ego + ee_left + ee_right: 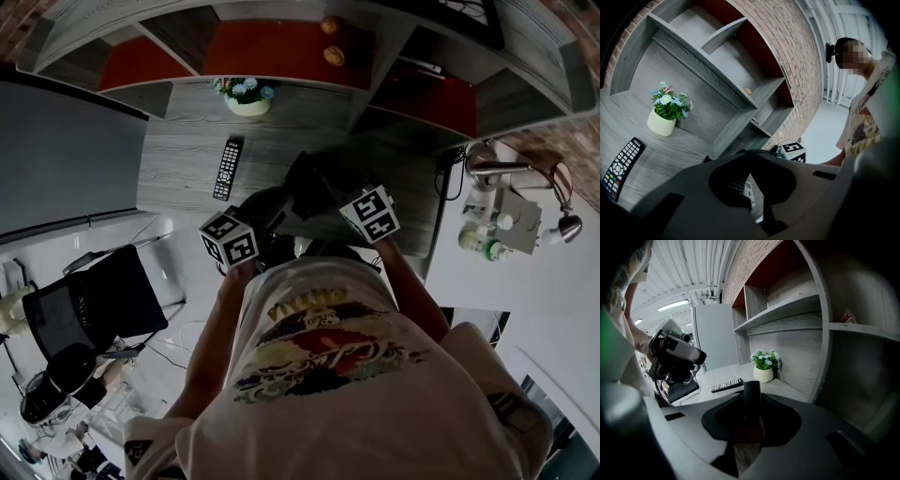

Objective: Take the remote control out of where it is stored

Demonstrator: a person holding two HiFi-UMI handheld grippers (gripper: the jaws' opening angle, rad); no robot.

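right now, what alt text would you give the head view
Seen from above, a person in a printed T-shirt holds a left tool and right tool over a grey desk. A black remote lies on the desk, apart from a flower pot below the shelves. A black chair stands at lower left.

A grey case (693, 211) with a dark rounded cut-out fills the foreground and covers the jaws. A slim white thing (748, 191) shows inside the cut-out. Beyond, on the grey wood counter (670, 150), a black remote control (622, 168) lies at the left, near a potted flower (664, 115) in front of the shelving (717, 84). A person (865, 117) stands at the right.
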